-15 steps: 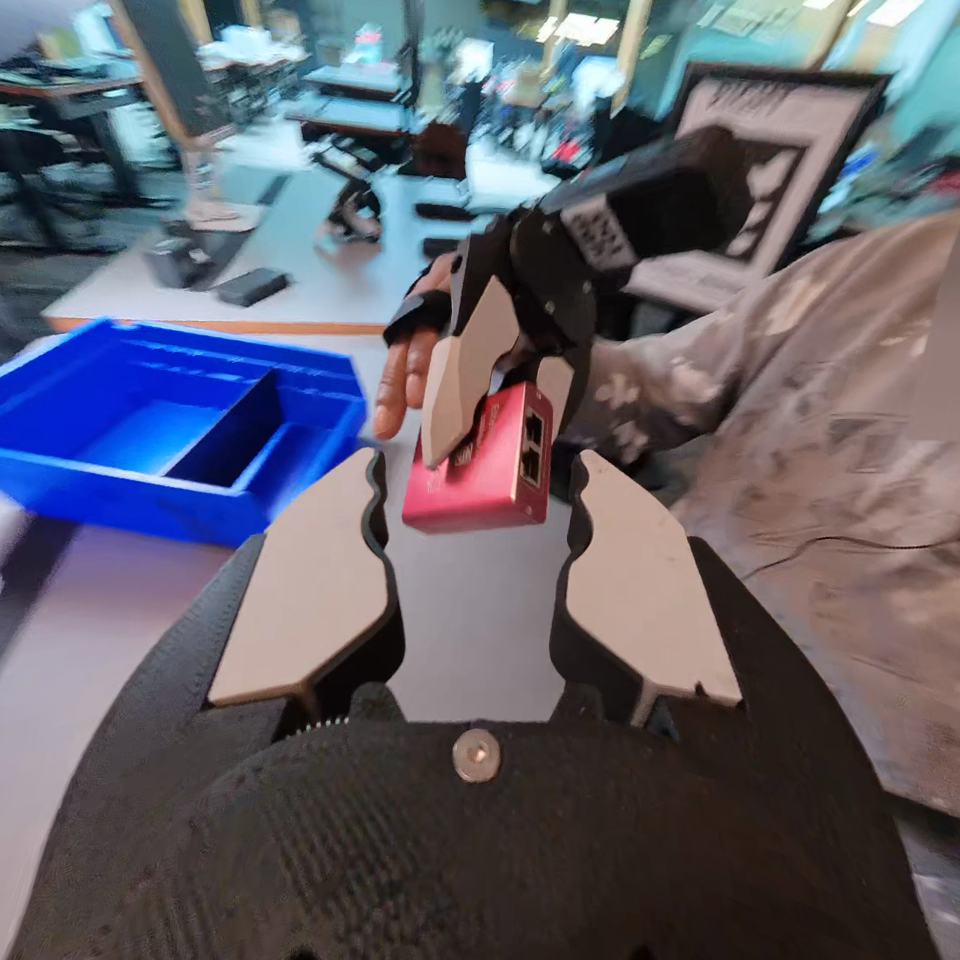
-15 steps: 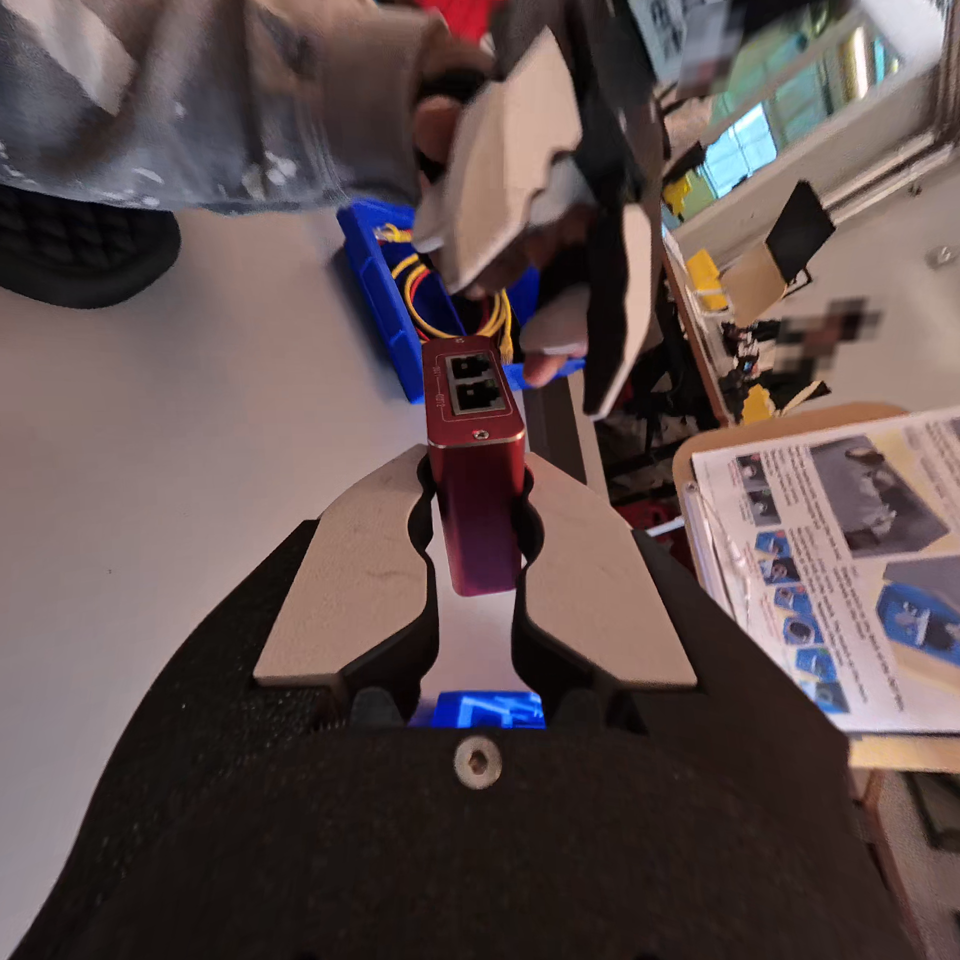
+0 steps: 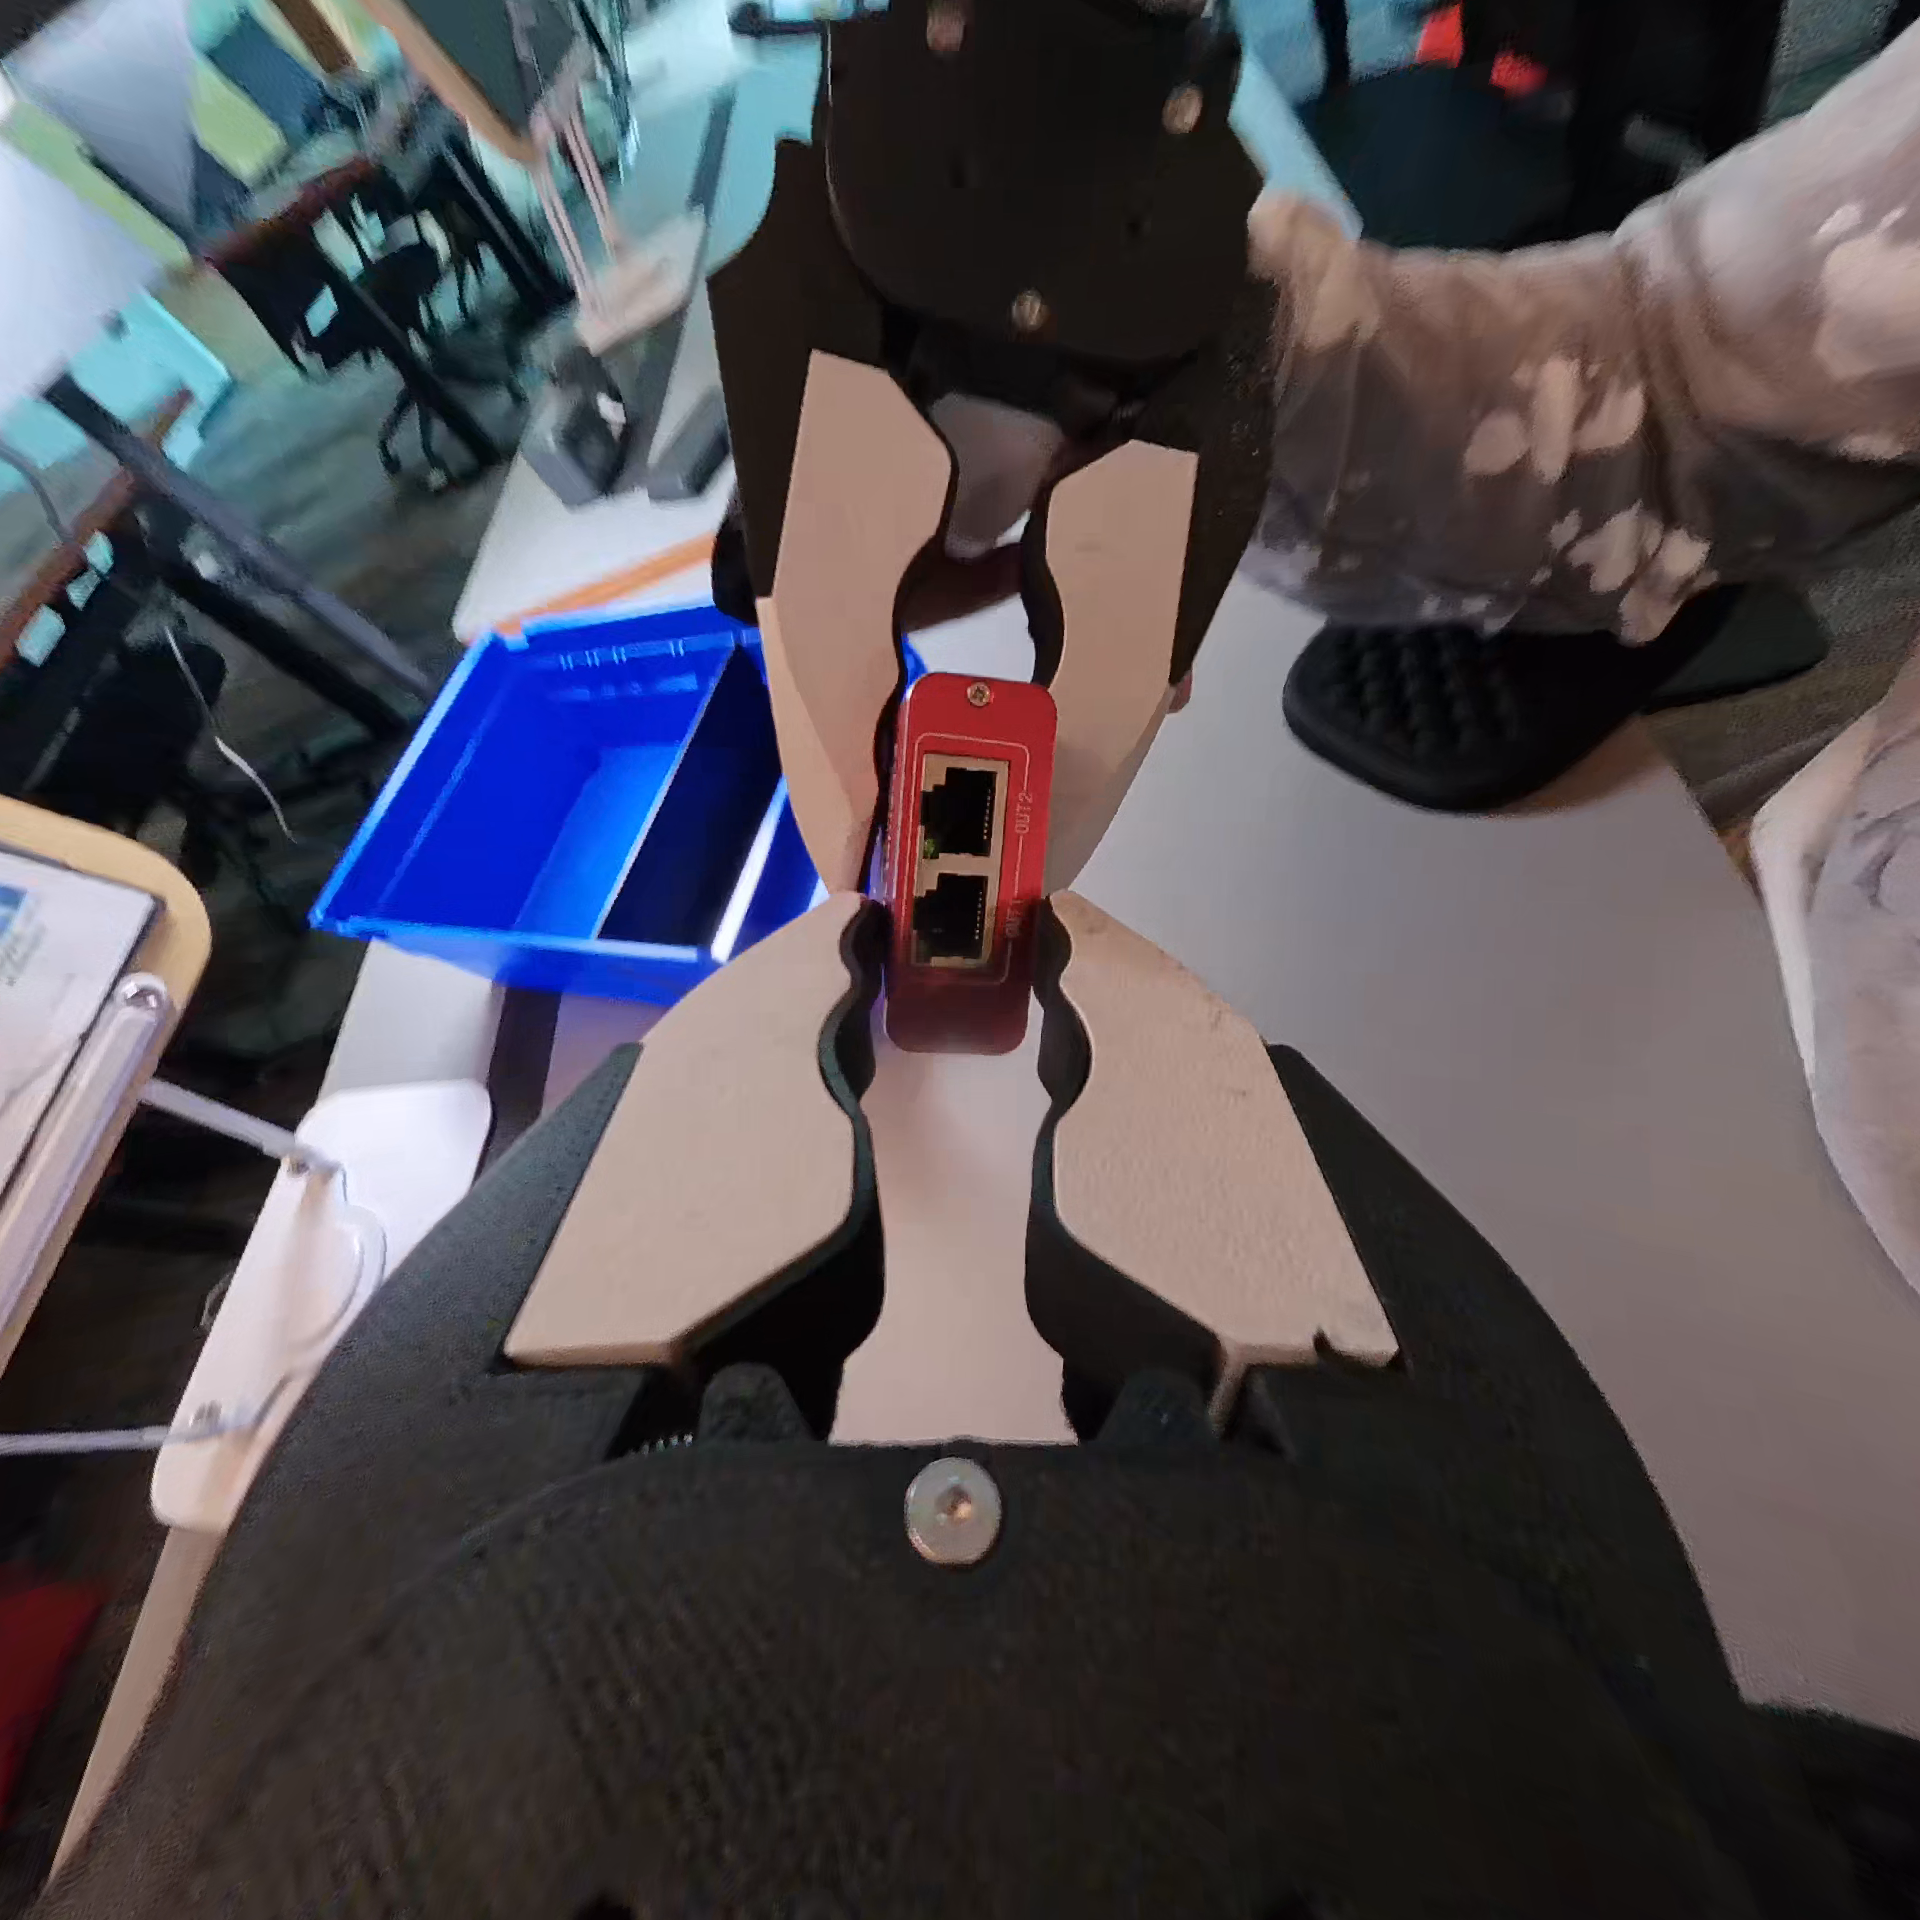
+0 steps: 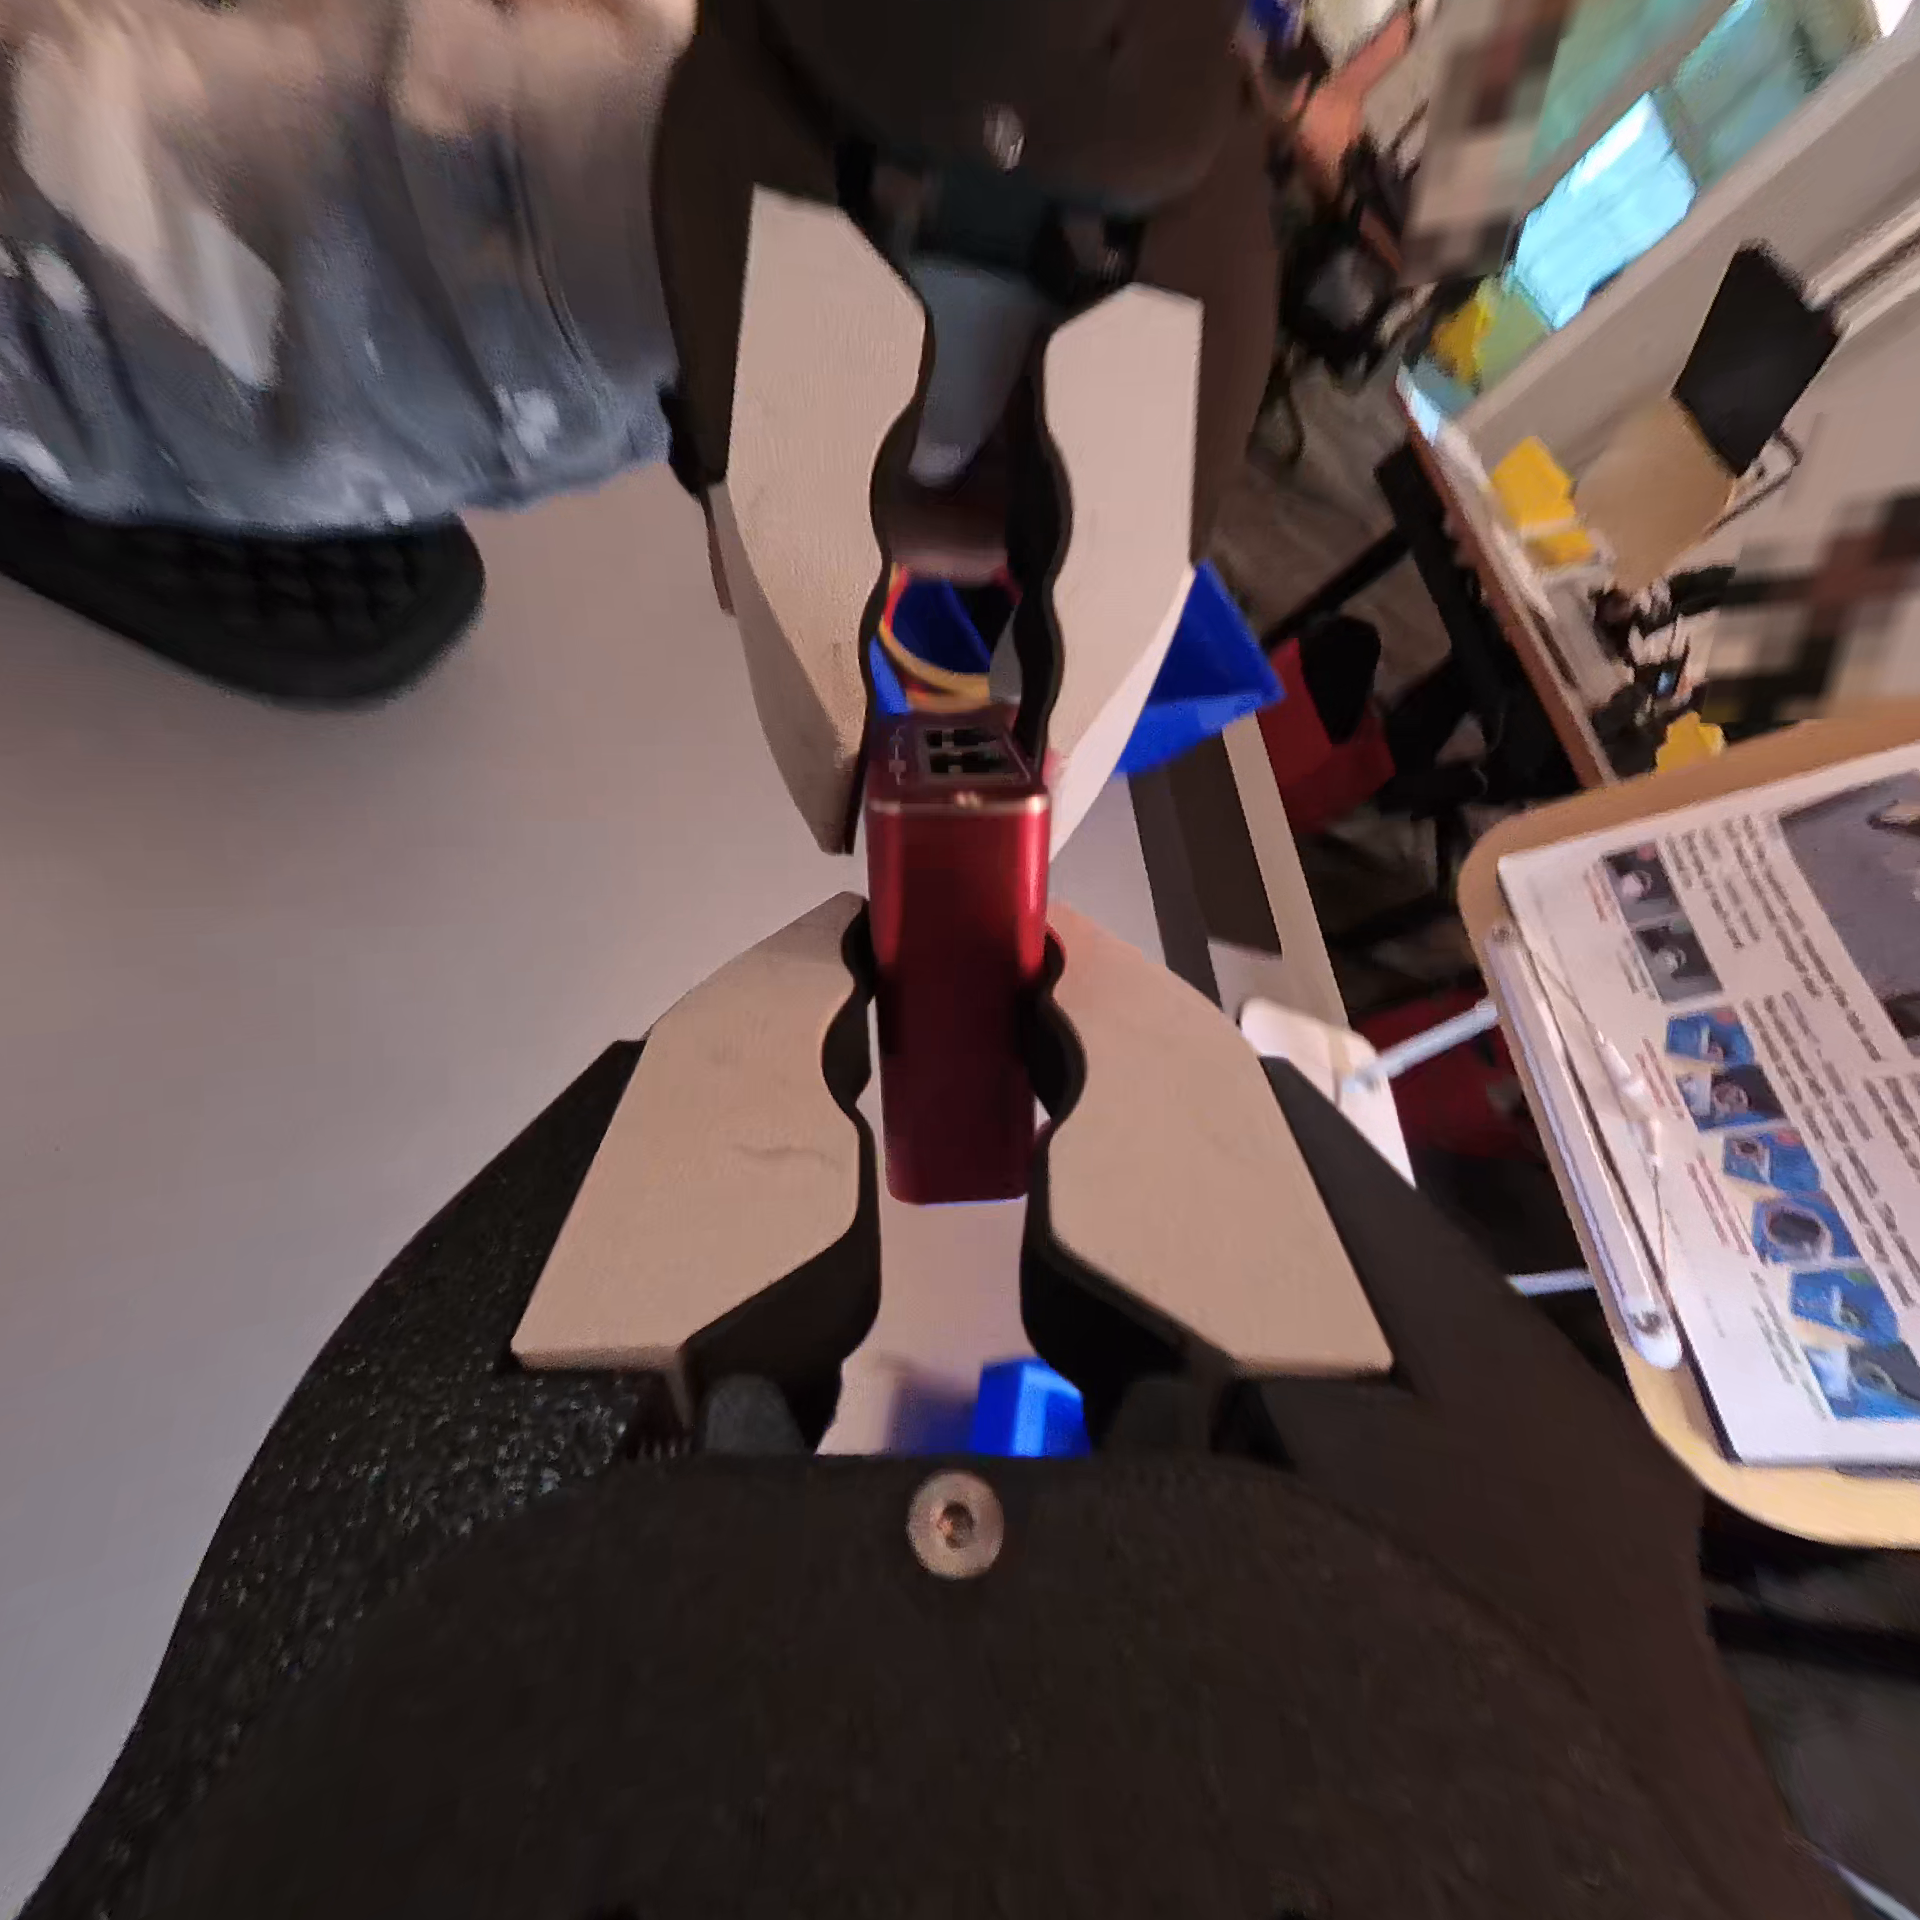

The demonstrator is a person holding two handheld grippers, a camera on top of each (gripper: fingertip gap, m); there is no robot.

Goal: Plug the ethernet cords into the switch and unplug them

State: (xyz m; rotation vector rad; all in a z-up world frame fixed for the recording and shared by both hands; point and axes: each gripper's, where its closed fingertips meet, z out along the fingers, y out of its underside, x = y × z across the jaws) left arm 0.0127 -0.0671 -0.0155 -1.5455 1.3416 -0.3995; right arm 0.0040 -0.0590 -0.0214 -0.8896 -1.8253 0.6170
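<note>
A red metal switch [image 3: 961, 997] with two empty ports on its end face is held in the air over the white table [image 3: 1403, 1039]. My left gripper [image 3: 958, 906] is shut on the port end, one fingertip on each side. My right gripper [image 4: 954, 961] is shut on the switch's body [image 4: 954, 1039]; in the left wrist view its fingers [image 3: 842, 644] come down from the top, opposite mine. In the right wrist view the left gripper [image 4: 948, 792] reaches in from the top. Yellow and red ethernet cords [image 4: 940, 681] lie in a blue bin [image 4: 1210, 665] behind it.
A blue divided bin [image 3: 436, 831] sits at the table's far left edge. A black ribbed pad [image 3: 1455, 717] lies under a person's sleeve [image 3: 1558, 416]. A laminated sheet [image 4: 1714, 1091] lies on a round side table to the right.
The left gripper was open in front of the switch; it has moved onto the port end and closed on it. The right gripper has kept its hold and turned to face the left one.
</note>
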